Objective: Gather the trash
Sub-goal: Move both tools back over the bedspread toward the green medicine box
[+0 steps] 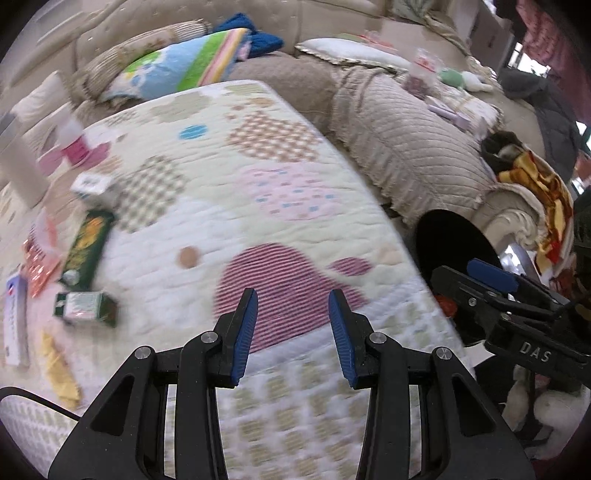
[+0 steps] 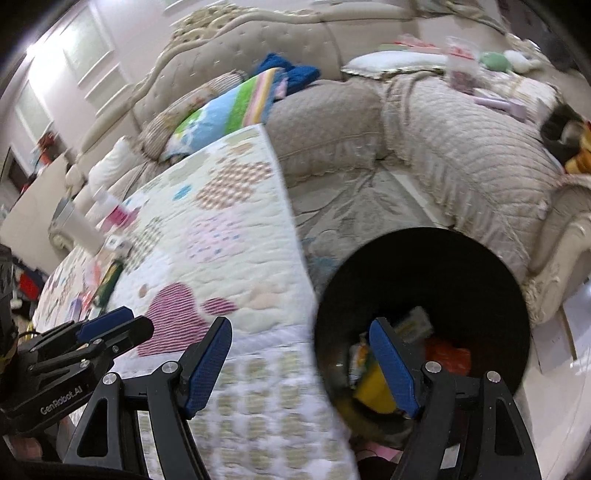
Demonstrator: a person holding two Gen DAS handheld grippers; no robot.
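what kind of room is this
Most likely a home living room. A tufted beige sofa with quilted covers wraps around a table under a patchwork quilt, cushions and a striped pillow lie on the seats, and a black trash bin stands on the floor.

White raised letters "DAS" stand on the black body of the right tongs [image 1: 491, 275], seen at the right edge of the left wrist view. The white wording "GenRobot.AI" stands on the black body of the left tongs [image 2: 110, 325], at the lower left of the right wrist view. The green box [image 1: 85, 308], the dark green packet [image 1: 86, 248] and the white box [image 1: 16, 319] on the quilted tabletop [image 1: 221, 221] carry print too blurred to read.
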